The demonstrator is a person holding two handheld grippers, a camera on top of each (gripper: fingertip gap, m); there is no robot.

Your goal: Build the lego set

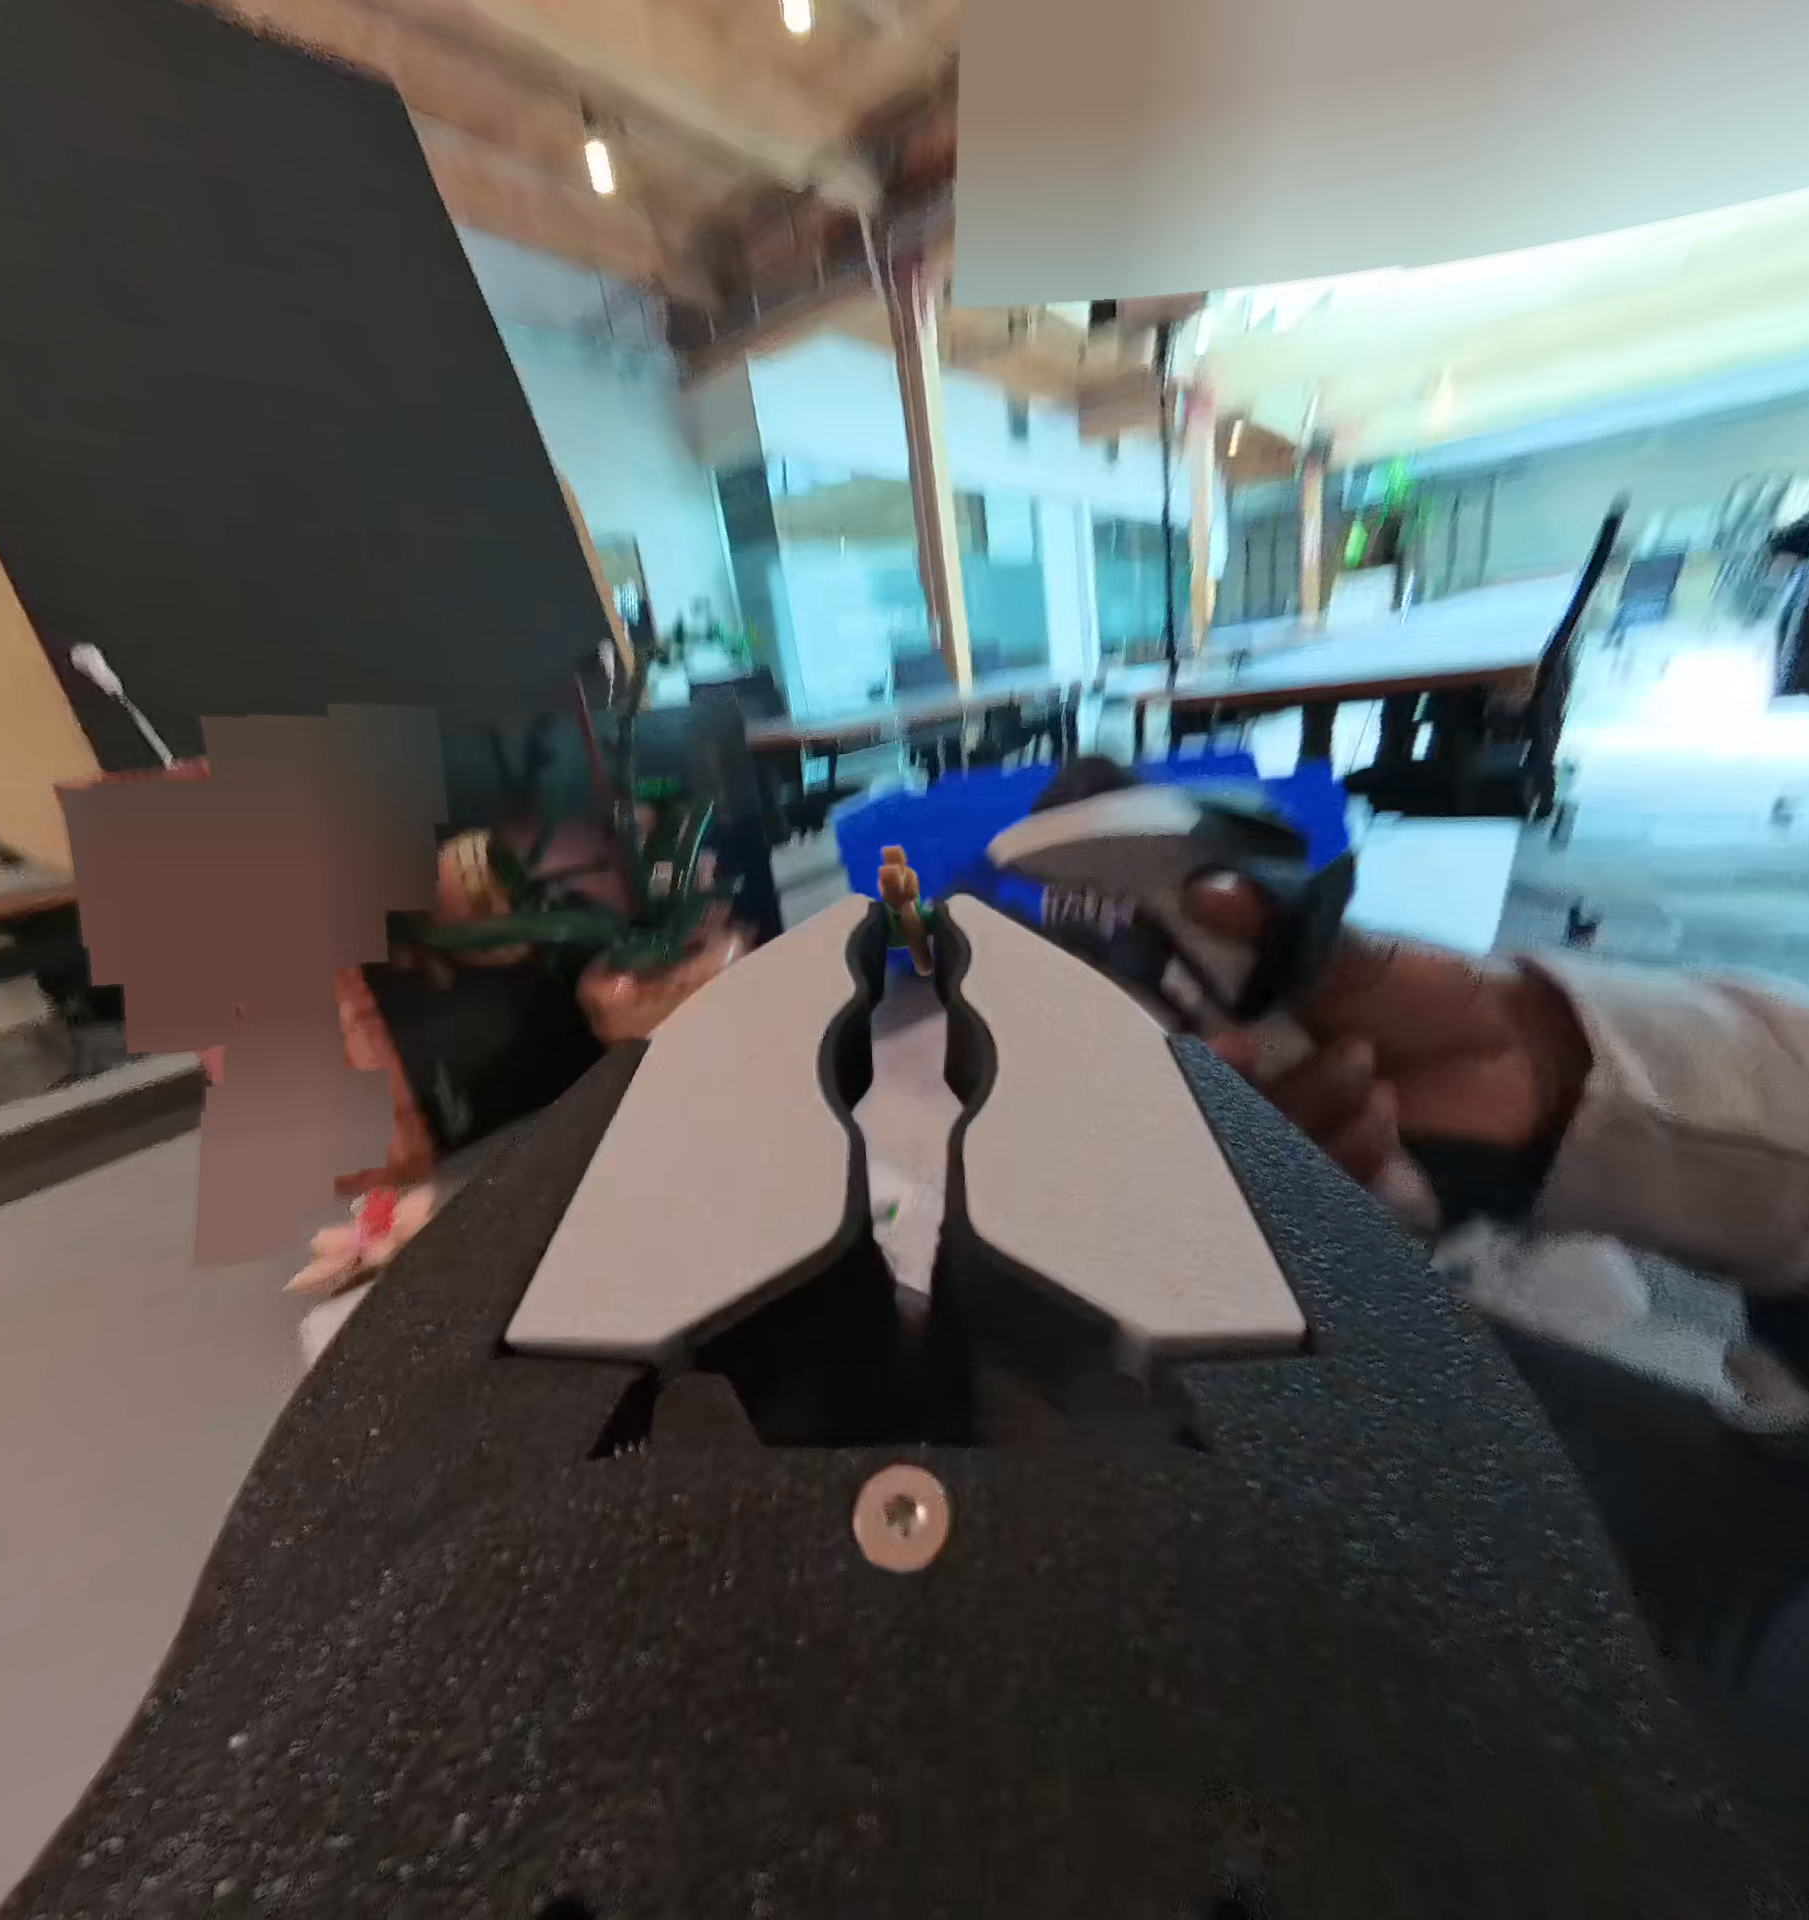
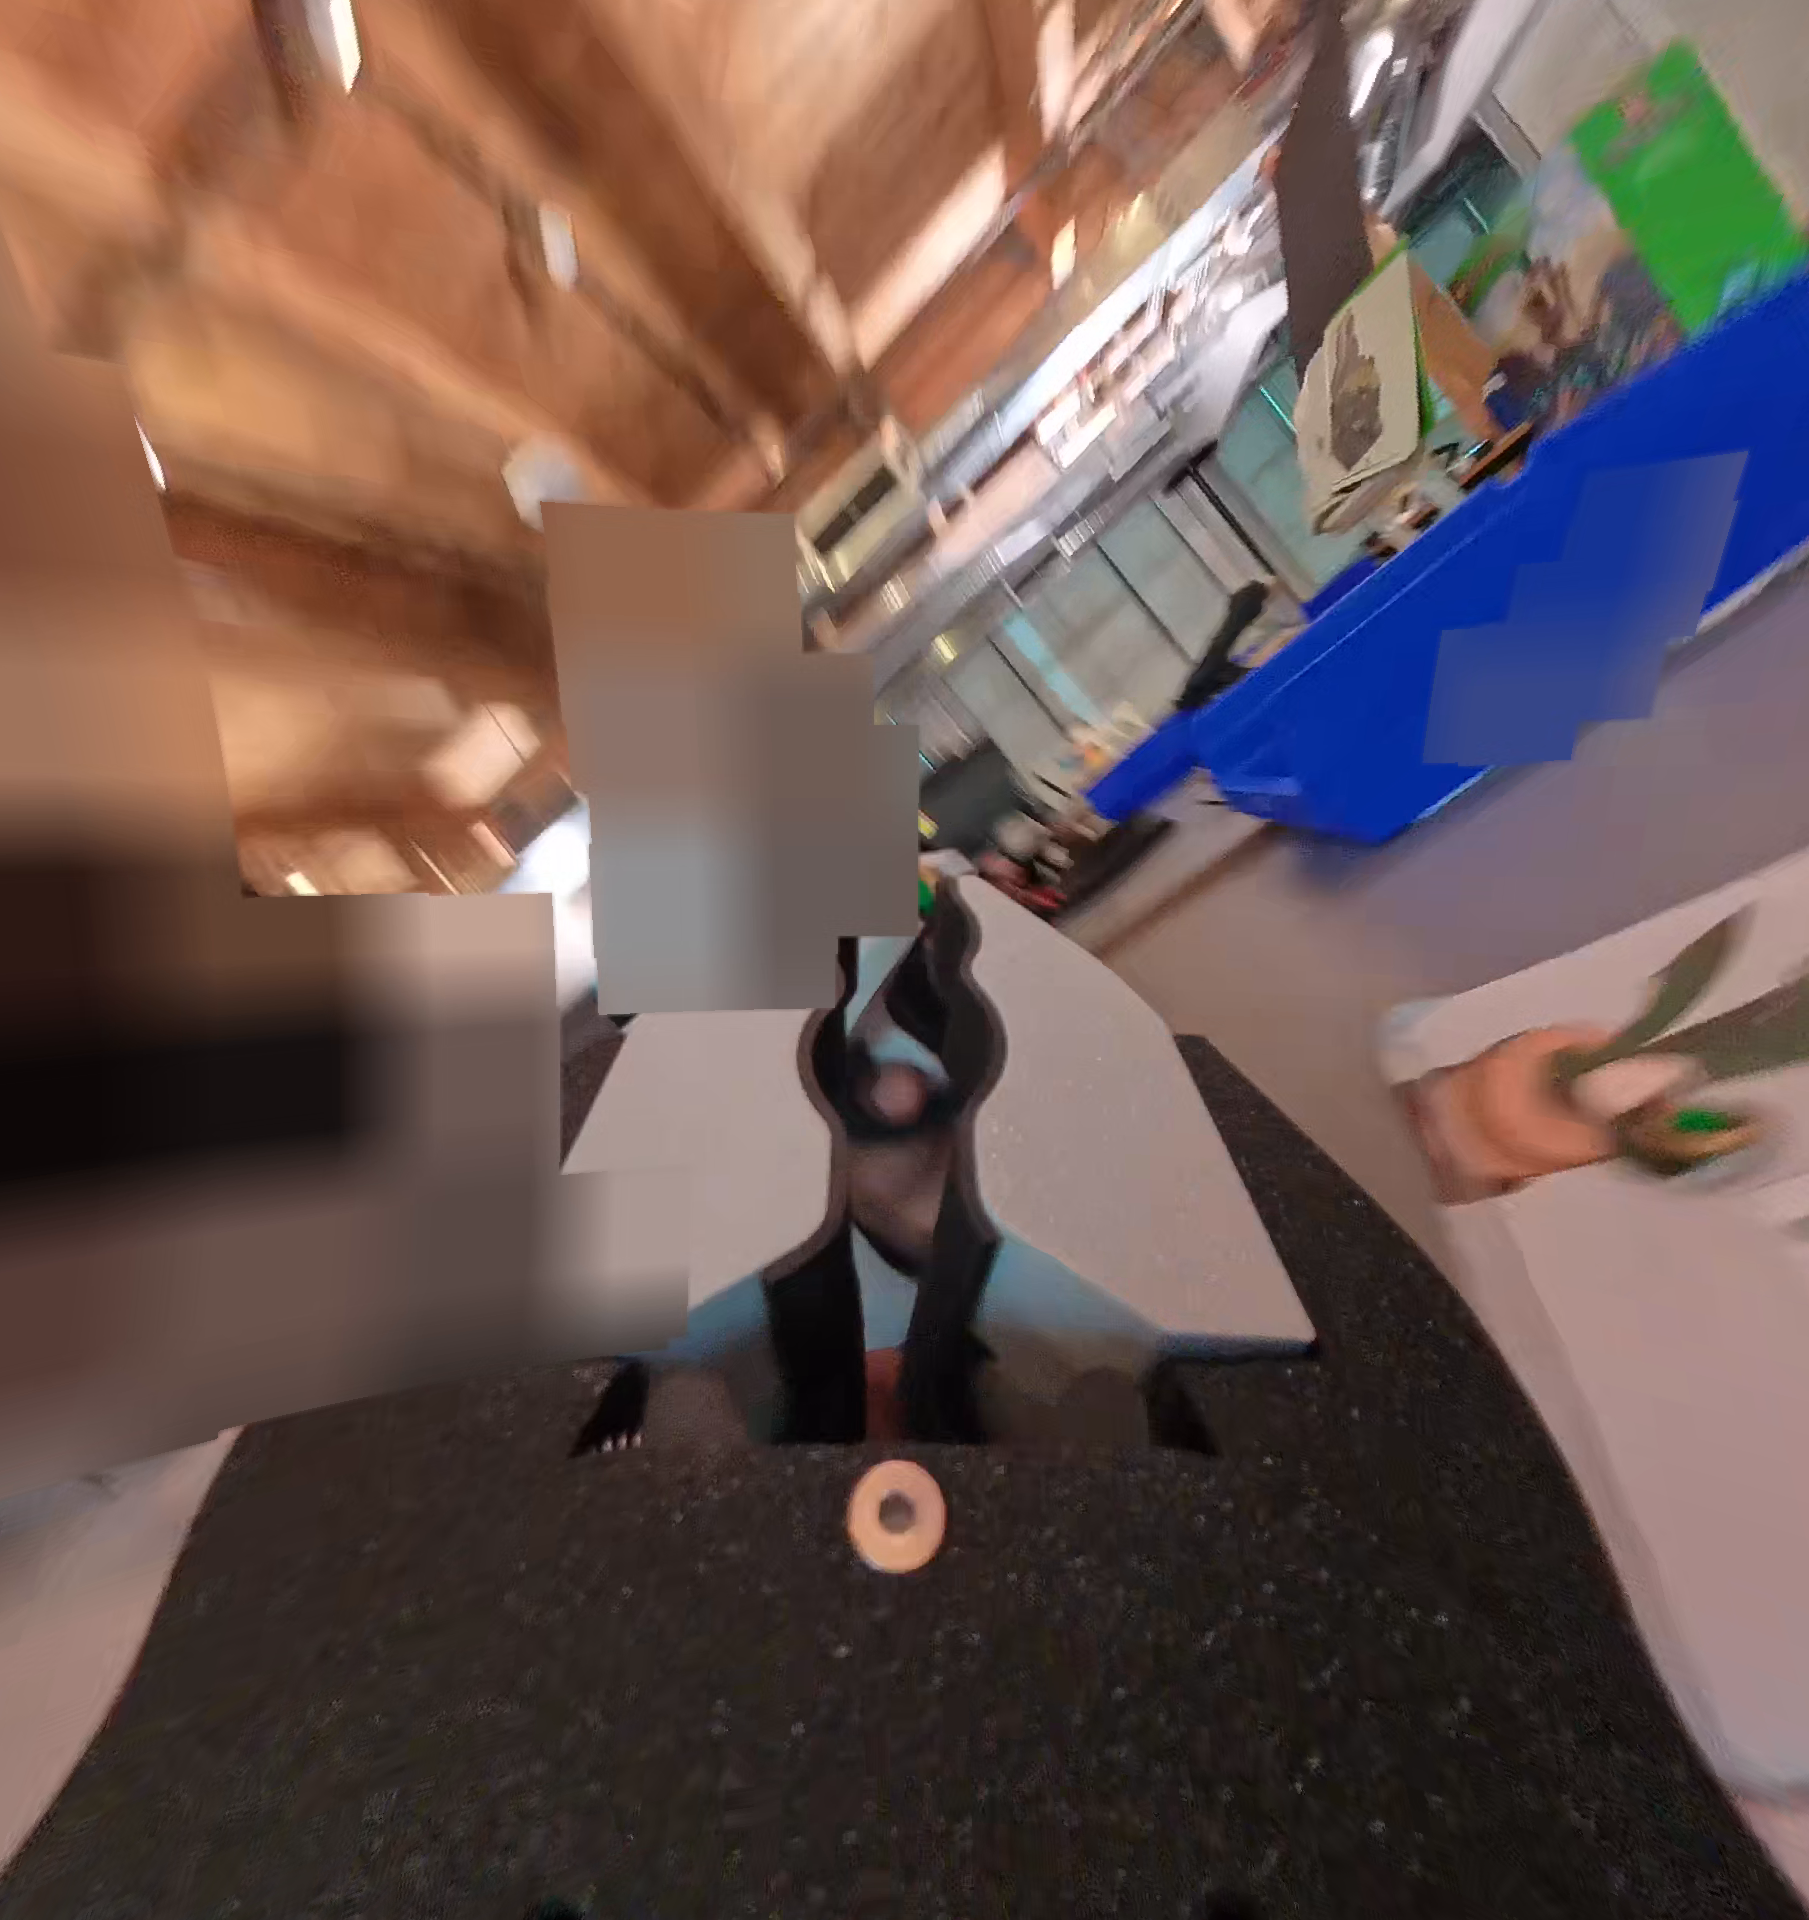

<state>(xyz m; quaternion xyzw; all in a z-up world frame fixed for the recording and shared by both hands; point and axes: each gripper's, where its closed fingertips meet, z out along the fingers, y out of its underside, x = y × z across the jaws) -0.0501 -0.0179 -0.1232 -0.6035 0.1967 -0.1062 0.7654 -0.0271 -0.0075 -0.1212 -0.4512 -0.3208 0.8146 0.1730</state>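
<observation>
brown lego piece point(image 1: 905, 906), between left gripper point(image 1: 908, 920) tips

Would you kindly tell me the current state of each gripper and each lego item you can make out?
left gripper: nearly shut, pinching a small piece at its tips.
small brown and green lego piece: held upright, raised off the table.
right gripper: raised; partly masked, state unclear.
lego plant in a pot: standing upright behind the left gripper.
blue bin: resting on the table.
</observation>
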